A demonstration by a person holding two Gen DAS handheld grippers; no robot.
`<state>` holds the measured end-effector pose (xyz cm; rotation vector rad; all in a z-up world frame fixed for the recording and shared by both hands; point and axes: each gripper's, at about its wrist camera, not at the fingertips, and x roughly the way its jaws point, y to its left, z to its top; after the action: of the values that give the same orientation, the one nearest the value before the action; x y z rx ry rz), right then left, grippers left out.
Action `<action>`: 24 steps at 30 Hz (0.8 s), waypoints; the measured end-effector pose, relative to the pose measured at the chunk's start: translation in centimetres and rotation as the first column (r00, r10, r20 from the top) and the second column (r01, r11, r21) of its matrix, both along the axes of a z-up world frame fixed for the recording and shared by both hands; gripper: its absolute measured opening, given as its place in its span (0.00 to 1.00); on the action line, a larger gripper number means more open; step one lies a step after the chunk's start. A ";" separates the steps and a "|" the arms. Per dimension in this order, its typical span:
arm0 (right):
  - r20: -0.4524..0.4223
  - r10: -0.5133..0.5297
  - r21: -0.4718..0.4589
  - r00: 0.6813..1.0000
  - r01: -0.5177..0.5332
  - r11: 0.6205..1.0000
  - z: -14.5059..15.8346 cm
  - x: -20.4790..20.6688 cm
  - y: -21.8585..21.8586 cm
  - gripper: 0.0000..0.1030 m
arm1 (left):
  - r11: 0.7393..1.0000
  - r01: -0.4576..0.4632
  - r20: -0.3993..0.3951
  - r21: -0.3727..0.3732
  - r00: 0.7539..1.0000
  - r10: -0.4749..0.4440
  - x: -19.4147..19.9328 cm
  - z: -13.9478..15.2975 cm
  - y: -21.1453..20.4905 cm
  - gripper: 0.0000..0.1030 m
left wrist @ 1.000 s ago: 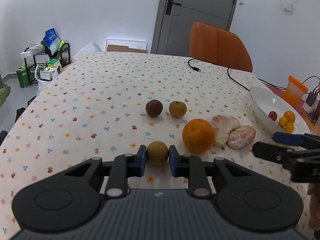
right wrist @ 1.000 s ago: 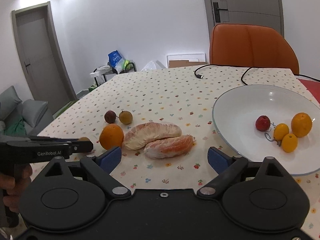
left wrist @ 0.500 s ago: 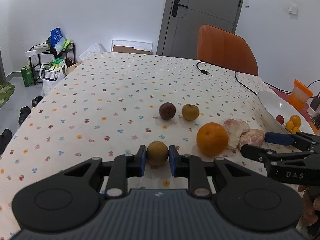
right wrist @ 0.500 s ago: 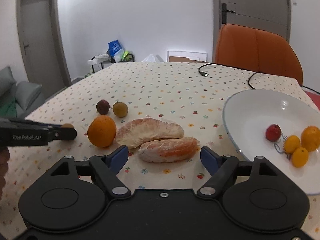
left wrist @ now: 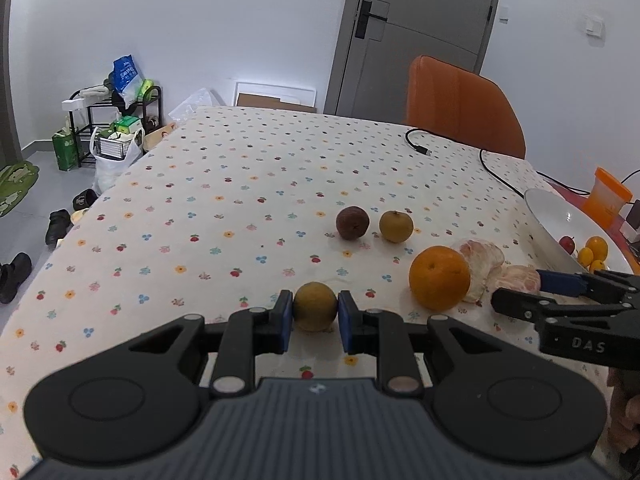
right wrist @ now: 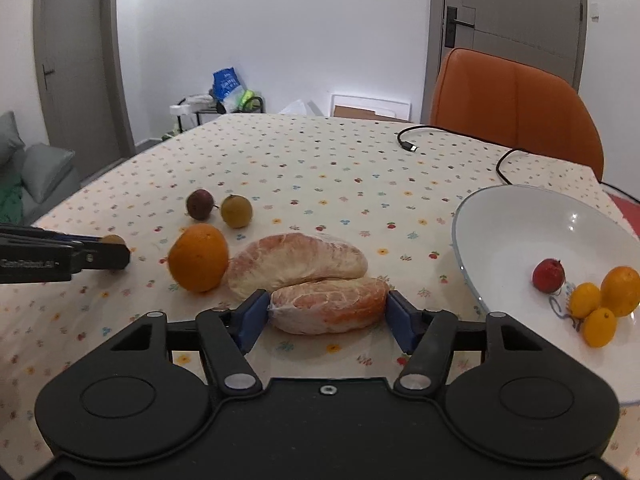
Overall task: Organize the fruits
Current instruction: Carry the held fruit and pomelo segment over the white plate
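Right hand-held gripper [right wrist: 327, 316] is closing round the near peeled pomelo piece [right wrist: 328, 306], dead ahead at 12 o'clock, long axis 9-to-3 across the jaws; pads not clearly pressing yet. White bowl [right wrist: 520, 232] sits at 2 o'clock. Left hand-held gripper [left wrist: 314, 316] is clenched on a small brown fruit [left wrist: 315, 306]. Flowered desk [right wrist: 320, 168], orange chair [right wrist: 516, 104] behind.

White walls [left wrist: 240, 20], grey door [left wrist: 420, 32], orange chair [left wrist: 460, 108], grey floor [left wrist: 36, 200]
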<state>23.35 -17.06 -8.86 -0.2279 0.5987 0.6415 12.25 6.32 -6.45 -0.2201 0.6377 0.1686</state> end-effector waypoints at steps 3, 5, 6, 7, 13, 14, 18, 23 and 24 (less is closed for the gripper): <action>0.004 -0.004 0.018 1.000 0.004 1.000 0.4 -0.4 -0.4 0.58 | 1.000 -0.001 0.007 0.005 1.000 0.001 -0.2 0.3 -0.1 0.22; 0.016 -0.003 0.028 1.000 0.002 1.000 0.8 -0.7 -0.7 0.58 | 1.000 0.001 0.014 0.008 1.000 -0.001 -0.3 0.6 -0.2 0.22; 0.021 -0.005 0.035 1.000 0.004 0.999 1.0 -0.8 -0.9 0.58 | 1.000 0.003 0.018 0.007 1.000 -0.003 -0.4 0.8 -0.3 0.22; 0.023 -0.006 0.041 1.000 0.005 0.999 1.2 -0.8 -1.0 0.58 | 1.000 0.006 0.023 0.008 1.000 -0.006 -0.4 0.9 -0.4 0.22; 0.035 -0.002 0.082 0.999 -0.001 0.997 2.2 -1.5 -1.8 0.58 | 0.999 0.030 0.042 0.016 0.999 -0.031 -0.4 1.7 -1.4 0.22; 0.042 -0.001 0.087 0.999 -0.003 0.996 2.5 -1.6 -2.0 0.58 | 0.999 0.034 0.044 0.017 0.998 -0.035 -0.3 1.8 -1.6 0.22; 0.062 -0.007 0.108 0.998 0.000 0.994 3.3 -2.1 -2.6 0.58 | 0.998 0.053 0.054 0.023 0.997 -0.054 -0.2 2.3 -2.5 0.22; 0.090 -0.043 0.121 0.995 0.032 0.992 4.3 -2.3 -4.3 0.58 | 0.997 0.079 0.071 0.027 0.994 -0.080 0.1 2.8 -3.7 0.22; 0.092 -0.053 0.120 0.994 0.042 0.992 4.4 -2.3 -4.7 0.58 | 0.996 0.087 0.074 0.027 0.993 -0.088 0.2 2.9 -4.0 0.22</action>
<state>21.02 -21.74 -4.44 -0.1326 0.4715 0.6139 12.41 2.34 -3.57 -0.1744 0.5696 0.0830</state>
